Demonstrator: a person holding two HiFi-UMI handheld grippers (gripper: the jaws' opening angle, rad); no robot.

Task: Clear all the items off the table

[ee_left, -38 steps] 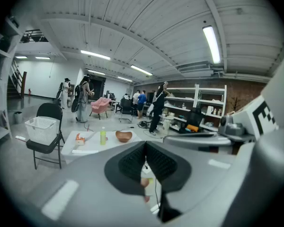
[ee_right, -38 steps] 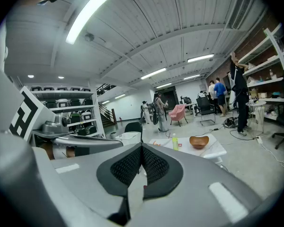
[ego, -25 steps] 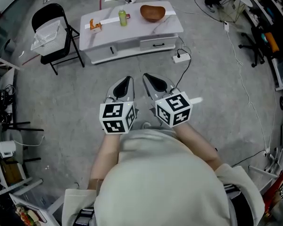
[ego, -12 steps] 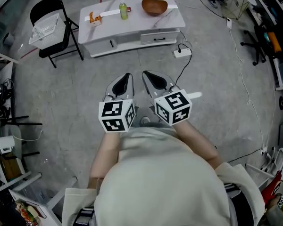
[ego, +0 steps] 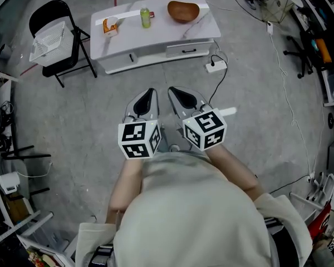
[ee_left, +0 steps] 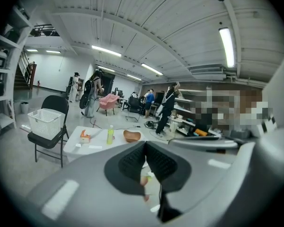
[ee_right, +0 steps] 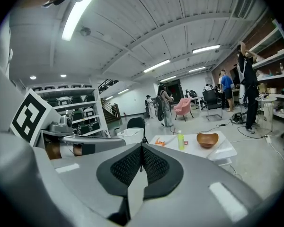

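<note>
A low white table (ego: 128, 40) stands on the floor ahead of me. On it are a wooden bowl (ego: 183, 11), a green bottle (ego: 145, 18) and a small orange item (ego: 109, 25). The same bowl (ee_right: 207, 139) and bottle (ee_right: 180, 140) show far off in the right gripper view, and the bottle (ee_left: 110, 135) in the left gripper view. My left gripper (ego: 149, 95) and right gripper (ego: 175, 93) hang side by side well short of the table, both shut and holding nothing.
A black folding chair (ego: 55, 15) with a white basket (ego: 46, 40) on its seat stands left of the table. A power strip (ego: 214, 67) and cables lie on the floor to the right. Shelves and office chairs line the room's edges; several people stand far behind.
The table and chair have shifted slightly in the head view as I move toward them. Both grippers keep their places side by side, shut.
</note>
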